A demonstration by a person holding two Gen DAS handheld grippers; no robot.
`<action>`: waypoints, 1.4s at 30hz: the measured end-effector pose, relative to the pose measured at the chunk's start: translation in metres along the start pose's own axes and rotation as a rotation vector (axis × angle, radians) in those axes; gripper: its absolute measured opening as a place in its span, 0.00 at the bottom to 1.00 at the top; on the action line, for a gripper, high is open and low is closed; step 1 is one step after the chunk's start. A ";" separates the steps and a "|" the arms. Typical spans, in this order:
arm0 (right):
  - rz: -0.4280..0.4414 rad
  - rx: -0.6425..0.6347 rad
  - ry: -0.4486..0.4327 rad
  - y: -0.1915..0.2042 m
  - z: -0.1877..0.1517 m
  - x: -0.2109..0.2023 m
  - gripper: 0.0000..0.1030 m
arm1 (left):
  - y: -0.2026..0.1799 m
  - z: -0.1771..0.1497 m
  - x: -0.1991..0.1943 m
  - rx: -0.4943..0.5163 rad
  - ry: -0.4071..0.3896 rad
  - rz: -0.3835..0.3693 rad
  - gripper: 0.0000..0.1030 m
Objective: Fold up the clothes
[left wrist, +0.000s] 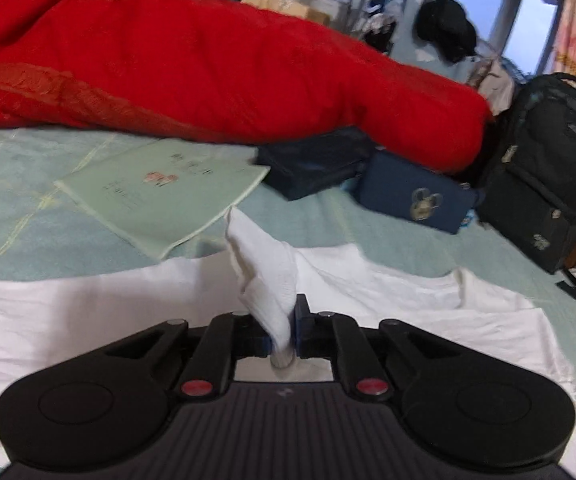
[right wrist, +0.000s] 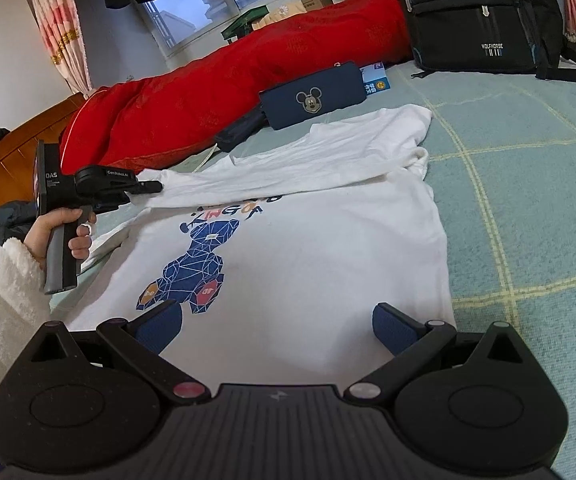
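A white T-shirt (right wrist: pixel 308 240) with a blue bear print lies on the pale green bed sheet. Its top part is folded over along a diagonal crease. My left gripper (left wrist: pixel 284 332) is shut on a bunched piece of the white T-shirt (left wrist: pixel 264 276), lifted just above the cloth. In the right wrist view the left gripper (right wrist: pixel 156 188) grips the shirt's left edge. My right gripper (right wrist: pixel 276 328) is open and empty, with its blue pads hovering over the shirt's lower hem.
A red quilt (left wrist: pixel 208 68) lies along the far side of the bed. A blue Mickey pouch (right wrist: pixel 312 98), a dark folded item (left wrist: pixel 312 162), a pale green booklet (left wrist: pixel 160 192) and a black backpack (right wrist: pixel 476 16) sit near the shirt. A wooden headboard (right wrist: pixel 4 168) stands at left.
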State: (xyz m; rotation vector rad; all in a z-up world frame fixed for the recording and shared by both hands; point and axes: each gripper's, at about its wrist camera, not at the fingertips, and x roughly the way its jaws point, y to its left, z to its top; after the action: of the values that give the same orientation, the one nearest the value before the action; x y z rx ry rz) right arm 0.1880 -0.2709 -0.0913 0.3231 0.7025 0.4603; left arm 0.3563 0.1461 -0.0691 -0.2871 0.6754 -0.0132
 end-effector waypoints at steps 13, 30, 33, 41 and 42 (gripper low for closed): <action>-0.249 -0.259 -0.058 -0.008 0.052 0.008 1.00 | -0.014 -0.008 -0.039 0.199 -0.025 0.133 0.62; -0.479 -0.641 0.002 -0.028 0.077 0.070 0.07 | -0.093 -0.059 -0.088 0.501 -0.018 -0.084 0.72; -0.454 -0.548 0.034 -0.037 0.077 0.061 0.07 | -0.097 -0.065 -0.089 0.533 -0.002 -0.094 0.72; -0.388 -0.414 -0.039 -0.030 0.105 0.032 0.10 | -0.099 -0.065 -0.095 0.557 -0.012 -0.105 0.76; -0.368 -0.408 -0.047 -0.025 0.112 0.037 0.10 | -0.099 -0.064 -0.095 0.553 -0.006 -0.105 0.76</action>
State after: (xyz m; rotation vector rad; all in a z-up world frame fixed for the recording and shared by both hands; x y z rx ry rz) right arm 0.2965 -0.2879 -0.0414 -0.1783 0.5892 0.2351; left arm 0.2506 0.0440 -0.0324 0.2106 0.6240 -0.2946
